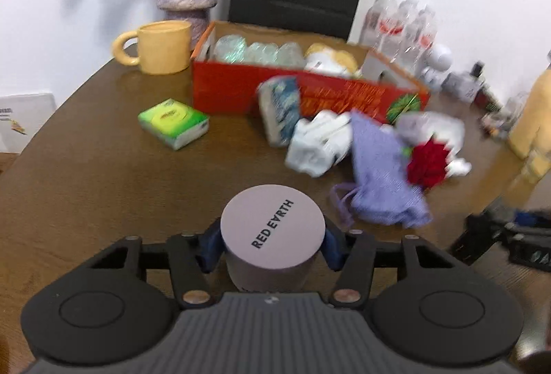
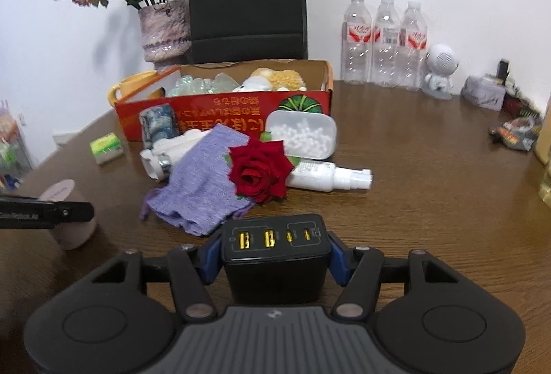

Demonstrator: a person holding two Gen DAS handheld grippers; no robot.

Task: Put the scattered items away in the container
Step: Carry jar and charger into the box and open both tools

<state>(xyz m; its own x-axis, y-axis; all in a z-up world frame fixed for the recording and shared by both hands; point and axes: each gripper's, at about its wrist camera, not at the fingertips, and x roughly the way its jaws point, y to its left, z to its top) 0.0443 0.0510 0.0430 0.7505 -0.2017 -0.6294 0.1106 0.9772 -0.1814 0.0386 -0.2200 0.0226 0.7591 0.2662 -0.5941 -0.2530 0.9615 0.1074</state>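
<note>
We hold two things at once, both on the near side of the red box (image 2: 224,112), which stands open toward the back of the wooden table (image 2: 413,188). The left gripper (image 1: 273,245) pinches a mauve round tin (image 1: 272,229) by its side wall, blue pads (image 1: 211,248) flat against the curve just under the lid. It looks stiff and probably light; the smooth wall could slip or twist between flat pads, so we judge a level grip at mid-height safest.

The right gripper (image 2: 274,260) clamps a black charger block (image 2: 274,257) across its two flat sides, ports facing the box. It looks dense and rigid, and those flat faces give a sure hold.

Between us and the box lies the rest of the scatter. The purple knit pouch (image 2: 196,181) is limp and best gathered at a fold. The red rose (image 2: 258,170) resting on it is delicate, so we would take it low, not by the petals. The white spray bottle (image 2: 327,176) beside the rose can roll. The clear tub of white beads (image 2: 303,133) leans against the box front.

The box already holds glassy pieces and a plush toy, so we judge gentle lowering wiser than dropping.
</note>
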